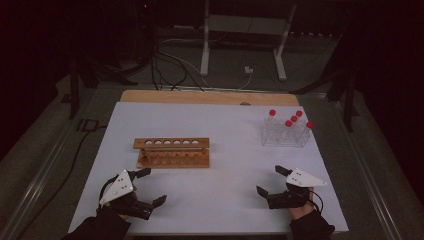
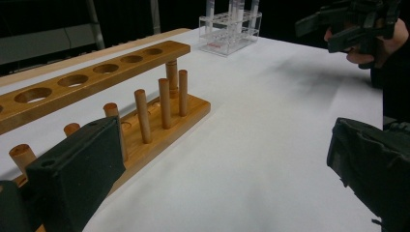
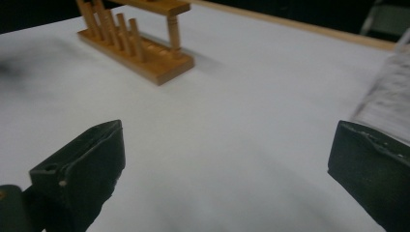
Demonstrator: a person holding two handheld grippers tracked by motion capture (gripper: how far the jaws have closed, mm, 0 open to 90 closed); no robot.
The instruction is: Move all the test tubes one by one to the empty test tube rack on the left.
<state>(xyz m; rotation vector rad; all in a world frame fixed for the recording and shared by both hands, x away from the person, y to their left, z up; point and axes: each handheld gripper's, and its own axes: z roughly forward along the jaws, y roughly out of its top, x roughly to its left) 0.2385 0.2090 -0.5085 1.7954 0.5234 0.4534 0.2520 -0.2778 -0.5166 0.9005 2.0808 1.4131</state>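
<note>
A wooden test-tube rack (image 1: pixel 172 152) with a row of round holes and upright pegs stands left of centre on the white sheet (image 1: pixel 225 185). A clear plastic rack (image 1: pixel 286 131) holding several red-capped tubes stands at the back right. My left gripper (image 1: pixel 152 186) hovers at the near left, open, just in front of the wooden rack (image 2: pixel 96 82). My right gripper (image 1: pixel 270 180) is open at the near right, in front of the clear rack. In the right gripper view the wooden rack (image 3: pixel 140 43) lies far off and the clear rack (image 3: pixel 391 92) is a blur at the right.
The sheet covers a wooden table whose bare back edge (image 1: pixel 205 97) shows. Beyond it the dark floor carries cables (image 1: pixel 170 70) and the white legs of a stand (image 1: pixel 240 45). In the left gripper view the right gripper (image 2: pixel 348 24) shows at the top right.
</note>
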